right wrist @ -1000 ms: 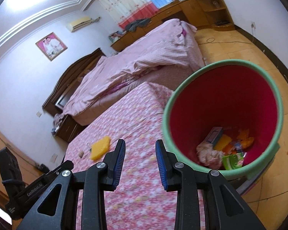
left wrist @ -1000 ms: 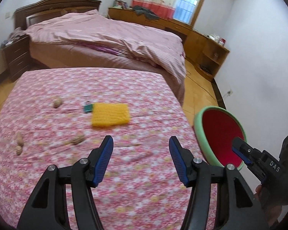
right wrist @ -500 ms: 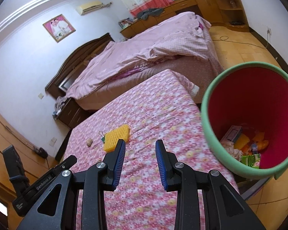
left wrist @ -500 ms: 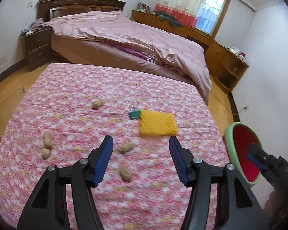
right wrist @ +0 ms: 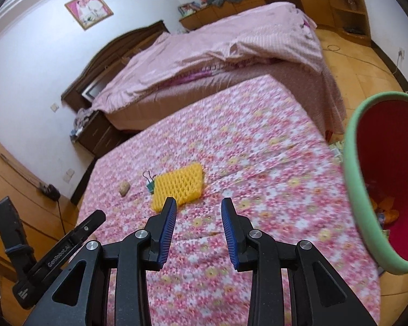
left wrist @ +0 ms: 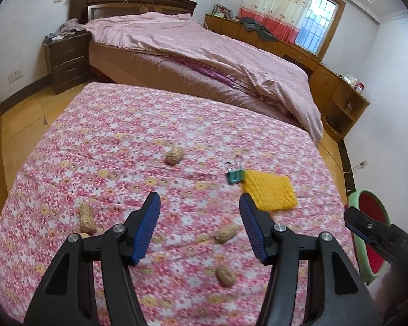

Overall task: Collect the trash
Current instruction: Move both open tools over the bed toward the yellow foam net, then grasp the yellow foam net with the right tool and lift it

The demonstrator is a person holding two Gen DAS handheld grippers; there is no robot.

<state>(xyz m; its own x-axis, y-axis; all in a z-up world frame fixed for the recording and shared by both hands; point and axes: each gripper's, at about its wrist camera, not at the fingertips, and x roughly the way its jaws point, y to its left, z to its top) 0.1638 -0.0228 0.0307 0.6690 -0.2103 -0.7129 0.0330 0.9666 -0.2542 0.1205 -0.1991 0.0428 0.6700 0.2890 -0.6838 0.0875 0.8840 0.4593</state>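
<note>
Five peanuts in the shell lie scattered on a worktop draped in a pink floral cloth. One peanut sits between the tips of the left hand-held gripper, its long axis running left to right; another peanut lies nearer the camera, angled slightly. A third, upright peanut points near to far at the left, with a partly hidden one just behind the gripper arm. A rounder peanut rests farther off near the centre.

The left hand-held gripper hangs above the cloth with its blue-padded jaws spread wide and nothing between them. The right hand-held gripper is likewise parted, less widely, and holds nothing.

A yellow foam net sleeve lies flat to the right, its long axis roughly left to right, touching a green binder clip on its left edge.

At the worktop's right side stands a red bin with a green rim; orange scraps show in its bottom, the rest blurred.

Beyond the worktop is a bed with a rumpled pink quilt and dark wooden headboard, a nightstand at left, wooden cabinets along the far wall, a curtained window, and a framed portrait.
</note>
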